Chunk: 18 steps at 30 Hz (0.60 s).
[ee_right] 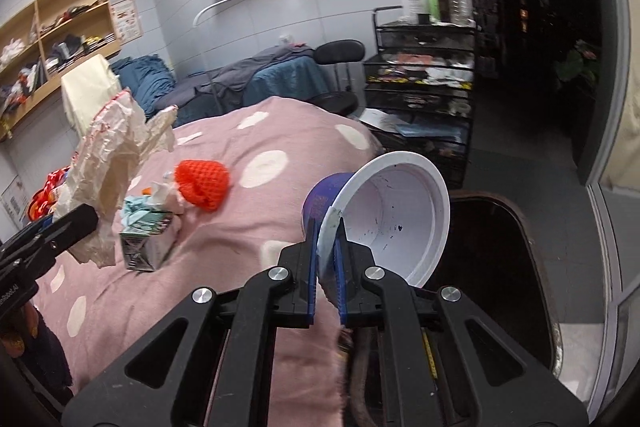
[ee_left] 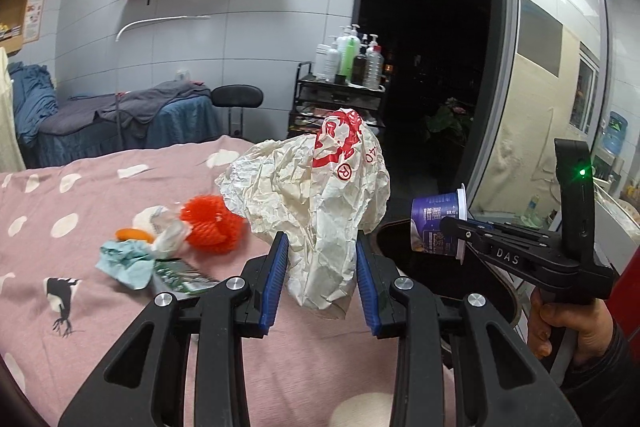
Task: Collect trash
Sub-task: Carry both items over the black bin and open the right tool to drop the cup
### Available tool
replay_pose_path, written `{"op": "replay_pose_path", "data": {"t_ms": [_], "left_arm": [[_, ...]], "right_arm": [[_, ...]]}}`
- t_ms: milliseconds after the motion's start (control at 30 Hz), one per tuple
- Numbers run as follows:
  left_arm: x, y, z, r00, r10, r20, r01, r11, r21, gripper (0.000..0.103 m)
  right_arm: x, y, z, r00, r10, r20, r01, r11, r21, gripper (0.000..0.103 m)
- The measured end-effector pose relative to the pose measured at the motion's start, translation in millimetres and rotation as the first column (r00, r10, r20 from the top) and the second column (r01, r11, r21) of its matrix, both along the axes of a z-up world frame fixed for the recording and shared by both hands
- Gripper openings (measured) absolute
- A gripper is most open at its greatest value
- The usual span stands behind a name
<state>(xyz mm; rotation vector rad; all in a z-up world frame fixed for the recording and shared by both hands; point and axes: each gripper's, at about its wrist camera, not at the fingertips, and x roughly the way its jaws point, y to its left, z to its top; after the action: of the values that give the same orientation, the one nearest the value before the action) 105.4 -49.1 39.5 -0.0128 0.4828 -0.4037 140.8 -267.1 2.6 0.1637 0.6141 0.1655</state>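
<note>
**Both grippers carry trash above the pink bed**

In the left wrist view, the left gripper [ee_left: 322, 281] is nearest, at 6 o'clock. Its two blue pads press on the lower part of a crumpled white paper bag [ee_left: 316, 203] with red print, and the bag stands up between them toward 12 o'clock. Under it lies the pink bedspread [ee_left: 80, 307] with white spots.

At about 3 o'clock in the same view, the right gripper [ee_left: 450, 227] comes in from the side, held by a hand [ee_left: 568, 327] in a dark sleeve. It pinches the wall of a purple yogurt cup [ee_left: 436, 223], which lies on its side in the air. In the right wrist view, the jaws are almost together on the cup rim, and the white, empty inside of the cup faces 3 o'clock.

Just beyond the cup, lower, is the dark opening of a bin [ee_right: 500, 267] beside the bed.

Farther on the bedspread, at 9 o'clock from the bag, more trash lies in a small group: an orange foam net [ee_left: 212, 225], a light blue crumpled tissue [ee_left: 128, 263], a small green carton [ee_left: 180, 275] and a white wrapper [ee_left: 168, 233]. They touch or nearly touch each other.

Far behind, at 12 o'clock, a black cart [ee_left: 340, 103] with bottles stands near a dark doorway [ee_left: 428, 47].
</note>
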Motion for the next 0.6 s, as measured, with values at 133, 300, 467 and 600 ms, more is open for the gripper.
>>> {"op": "replay_pose_path", "data": {"t_ms": [133, 300, 467, 600], "left_arm": [[1.8, -17.3, -0.8, 0.999, -0.039, 0.002, 0.039, 0.999, 0.006, 0.033], [3.4, -34.3, -6.1, 0.997, -0.081, -0.017, 0.081, 0.997, -0.001, 0.033], [5.4, -49.3, -11.8, 0.993, -0.116, -0.035, 0.116, 0.993, 0.004, 0.033], [5.5, -58.5, -15.7, 0.989, -0.138, -0.047, 0.139, 0.990, 0.012, 0.033]], "right_arm": [[-3.3, -25.1, -12.7, 0.998, -0.059, -0.035, 0.059, 0.998, 0.005, 0.009], [-0.5, -47.5, -29.4, 0.990, -0.114, -0.083, 0.116, 0.993, 0.009, 0.009], [7.7, -59.2, -49.5, 0.979, -0.144, -0.143, 0.145, 0.989, -0.002, 0.009], [16.2, -66.6, -72.6, 0.964, -0.157, -0.217, 0.161, 0.987, 0.005, 0.009]]}}
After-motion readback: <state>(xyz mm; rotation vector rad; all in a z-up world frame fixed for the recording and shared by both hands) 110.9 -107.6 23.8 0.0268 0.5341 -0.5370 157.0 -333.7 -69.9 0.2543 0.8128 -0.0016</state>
